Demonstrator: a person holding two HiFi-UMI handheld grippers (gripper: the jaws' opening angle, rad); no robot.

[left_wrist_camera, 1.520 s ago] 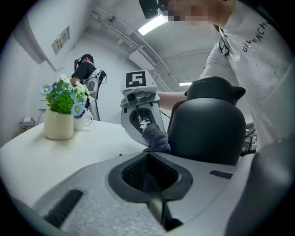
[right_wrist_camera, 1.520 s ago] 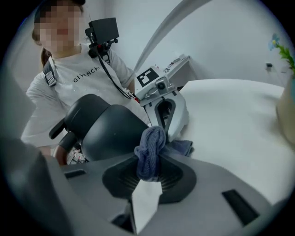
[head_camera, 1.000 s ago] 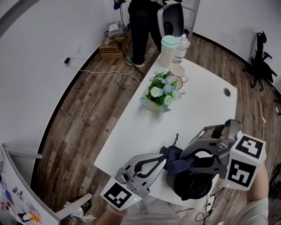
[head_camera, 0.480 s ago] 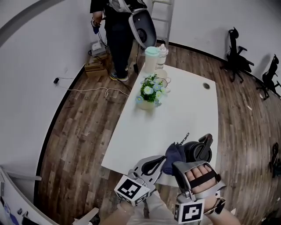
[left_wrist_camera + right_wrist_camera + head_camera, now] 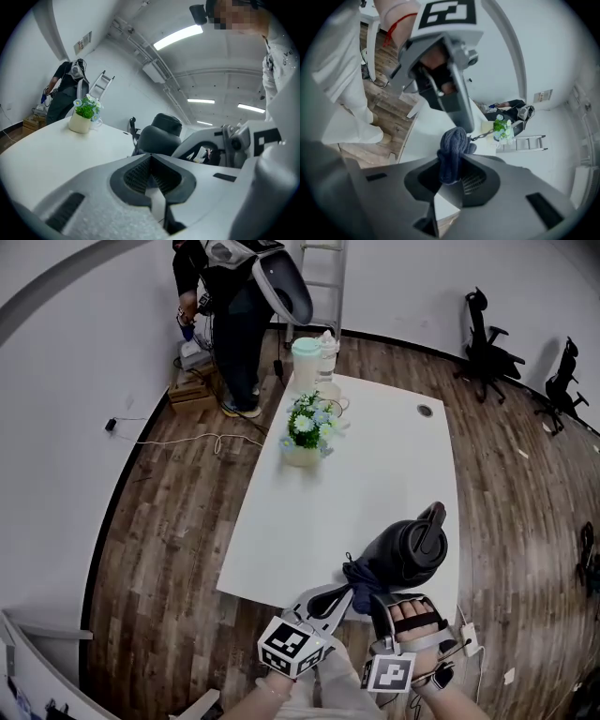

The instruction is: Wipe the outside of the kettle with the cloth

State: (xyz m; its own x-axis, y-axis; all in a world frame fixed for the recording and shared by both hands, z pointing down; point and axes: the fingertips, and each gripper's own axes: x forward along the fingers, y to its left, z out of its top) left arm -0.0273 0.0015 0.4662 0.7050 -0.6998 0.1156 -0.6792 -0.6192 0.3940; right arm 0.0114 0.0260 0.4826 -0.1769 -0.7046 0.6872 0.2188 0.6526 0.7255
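Note:
The black kettle (image 5: 403, 554) lies tilted near the white table's (image 5: 375, 456) front edge, its handle pointing up and to the right. A dark blue knit cloth (image 5: 359, 573) bunches against its near left side. My right gripper (image 5: 392, 601) is just in front of the kettle and is shut on the cloth (image 5: 452, 150), which sticks up from between its jaws. My left gripper (image 5: 345, 594) points at the cloth from the left. Its jaws are shut together, and nothing shows between them in the left gripper view, where the kettle (image 5: 157, 133) stands just ahead.
A pot of flowers (image 5: 305, 432), a mint-lidded jug (image 5: 306, 362) and a bottle (image 5: 326, 351) stand at the table's far end. A person (image 5: 230, 296) stands beyond them by a ladder. Office chairs (image 5: 483, 334) are at the back right. Cables lie on the wood floor.
The right gripper has drawn back from over the kettle towards the front edge, taking the cloth off the kettle's top. The head view has shifted, and the kettle now shows tilted with its handle up.

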